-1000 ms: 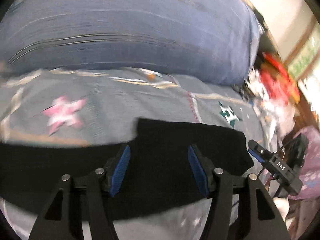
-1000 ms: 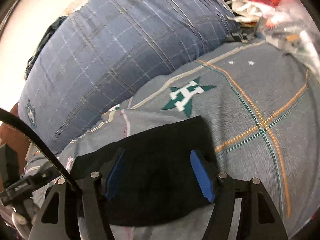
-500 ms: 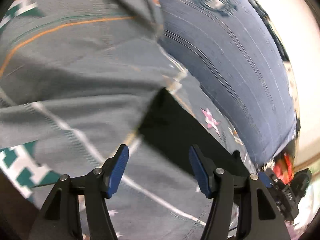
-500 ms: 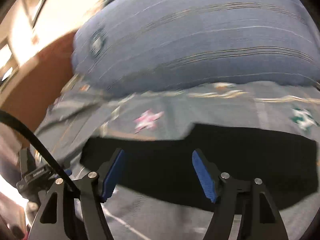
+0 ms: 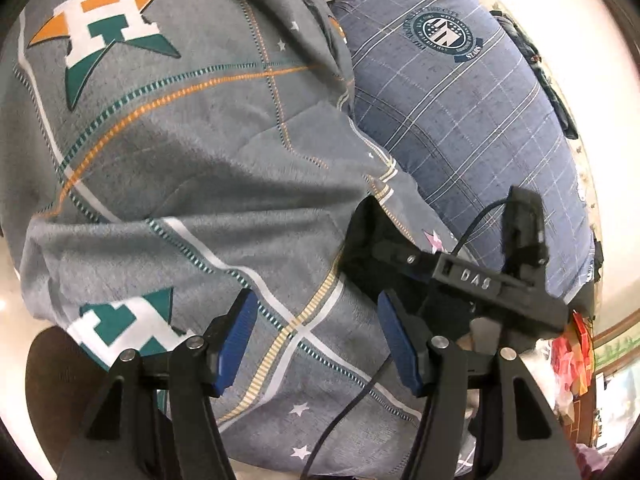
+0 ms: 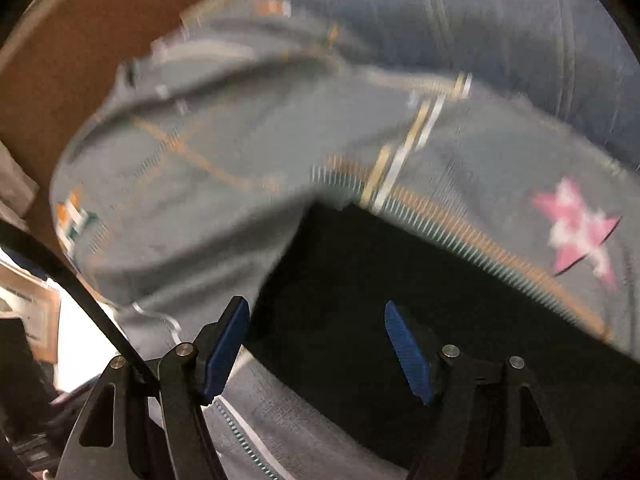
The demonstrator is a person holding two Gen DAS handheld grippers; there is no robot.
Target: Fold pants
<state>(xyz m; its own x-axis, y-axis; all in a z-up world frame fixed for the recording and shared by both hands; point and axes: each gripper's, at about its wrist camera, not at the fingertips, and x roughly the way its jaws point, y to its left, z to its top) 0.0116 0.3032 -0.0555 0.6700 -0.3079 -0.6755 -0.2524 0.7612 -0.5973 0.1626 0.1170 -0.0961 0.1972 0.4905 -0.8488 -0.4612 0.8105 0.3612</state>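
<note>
The black pants (image 6: 380, 300) lie flat on a grey star-patterned quilt (image 6: 208, 200). In the right wrist view their left end lies between and beyond my blue pads. My right gripper (image 6: 316, 344) is open and empty just above that end; the view is blurred. In the left wrist view only a small dark part of the pants (image 5: 360, 236) shows, mostly hidden behind the right gripper's body (image 5: 472, 280). My left gripper (image 5: 316, 340) is open and empty over bare quilt (image 5: 200, 160), left of the pants.
A large blue plaid pillow (image 5: 460, 112) lies behind the quilt against a pale wall. A brown headboard (image 6: 80, 48) stands at the quilt's left. Red and mixed clutter (image 5: 576, 344) sits at the far right. A black cable (image 5: 360, 400) crosses the quilt.
Both grippers swung left along the pants. The left one has moved off the black cloth onto bare quilt; the right one has reached the pants' left end. Both stayed open.
</note>
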